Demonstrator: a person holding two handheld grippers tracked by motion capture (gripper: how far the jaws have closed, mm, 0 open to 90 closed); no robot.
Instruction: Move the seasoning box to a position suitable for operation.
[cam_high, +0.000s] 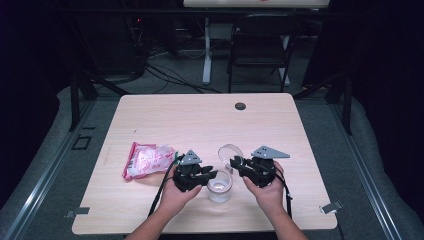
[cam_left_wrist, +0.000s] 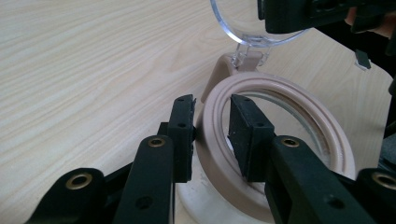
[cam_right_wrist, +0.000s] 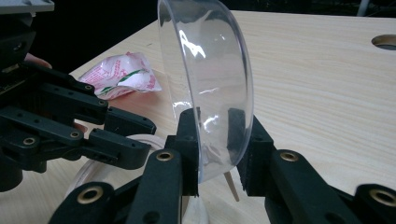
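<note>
Both tongs grip one jar

Left tongs (cam_left_wrist: 212, 135) pinch the jar's beige rim (cam_left_wrist: 280, 88); right tongs (cam_right_wrist: 217, 149) clamp its clear hinged lid (cam_right_wrist: 210, 79), raised upright. The jar (cam_high: 220, 188) stands on the surface (cam_high: 200, 120), pink packet (cam_high: 147, 160) nearby.

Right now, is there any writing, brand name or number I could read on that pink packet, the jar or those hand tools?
Pink and white packet: red and green print, too small and blurred to read.
Jar and its clear lid: no writing in sight.
Left tool and right tool: no label or number in sight.
Table: bare wood grain, no markings.
</note>
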